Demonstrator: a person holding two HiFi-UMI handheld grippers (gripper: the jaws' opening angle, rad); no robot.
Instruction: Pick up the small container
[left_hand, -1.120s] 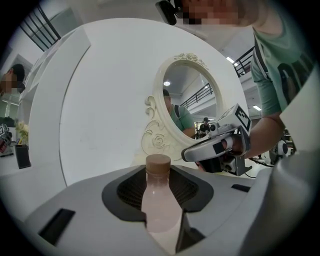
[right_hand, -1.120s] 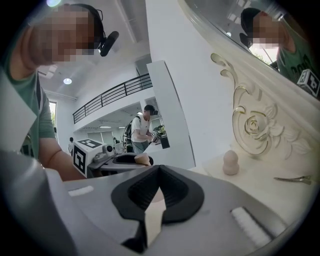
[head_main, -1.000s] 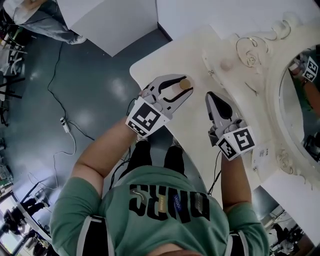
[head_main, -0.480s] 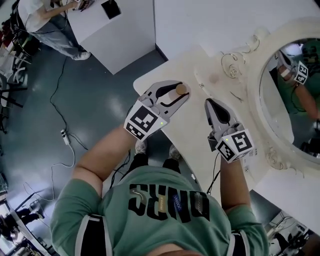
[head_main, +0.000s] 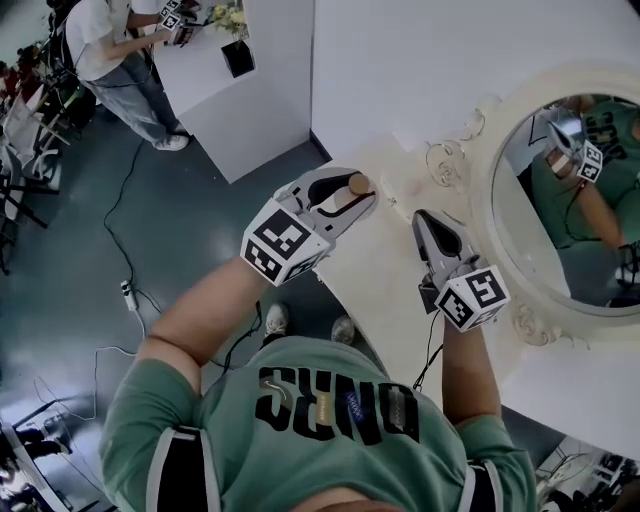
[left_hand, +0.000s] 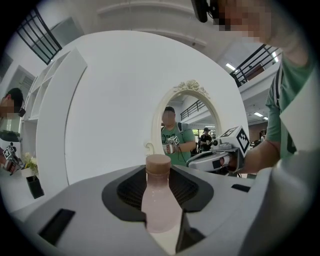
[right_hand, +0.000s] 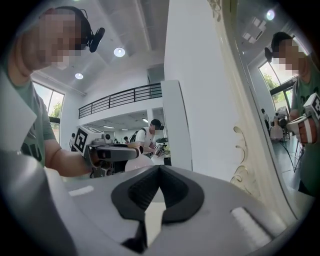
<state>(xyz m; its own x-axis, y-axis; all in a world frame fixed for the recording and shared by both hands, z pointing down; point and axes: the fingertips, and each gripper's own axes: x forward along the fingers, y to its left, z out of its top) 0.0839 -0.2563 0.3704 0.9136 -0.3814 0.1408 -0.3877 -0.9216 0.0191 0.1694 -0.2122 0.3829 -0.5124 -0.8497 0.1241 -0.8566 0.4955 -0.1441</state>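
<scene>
Raising the bottle (left_hand: 160, 200) straight and upright suits the left gripper (head_main: 362, 190), clamped on its body, with the right gripper (head_main: 421, 214) pinched together, empty.

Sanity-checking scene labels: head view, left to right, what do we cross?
Bystander → white cabinet → left gripper, shut on the small container → right gripper, shut and empty → mirror.
</scene>
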